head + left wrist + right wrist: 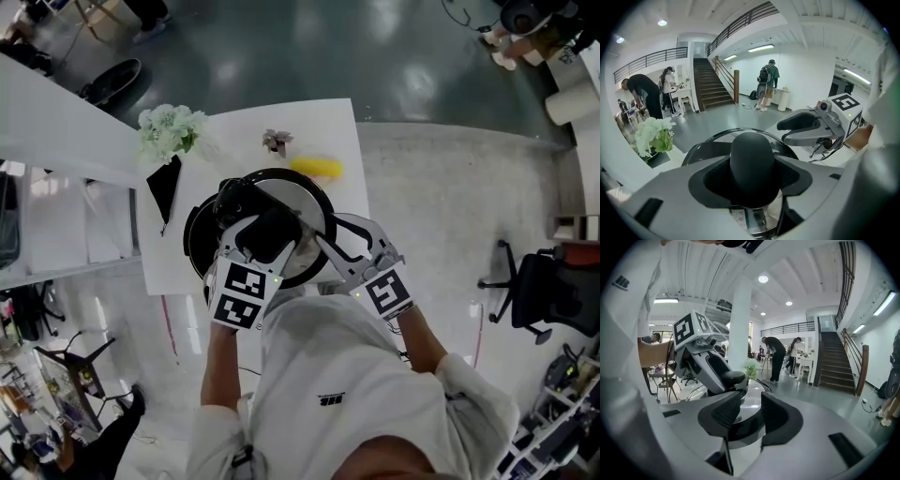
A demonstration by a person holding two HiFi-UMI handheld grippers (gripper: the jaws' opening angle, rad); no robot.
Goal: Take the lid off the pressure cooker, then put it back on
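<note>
One lid (309, 193), knob (752, 152) clamped in left tongs (751, 182)

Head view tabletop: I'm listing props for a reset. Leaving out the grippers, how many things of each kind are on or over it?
Pressure cooker pot: 1
Lid: 1
Flower bunch in a dark vase: 1
Yellow item: 1
Small brownish item: 1
Total: 5

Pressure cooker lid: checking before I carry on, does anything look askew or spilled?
The lid is off-centre over the pot, whose black rim shows bare at the head view's left. The left gripper grips its knob. Nothing looks spilled or damaged.
</note>
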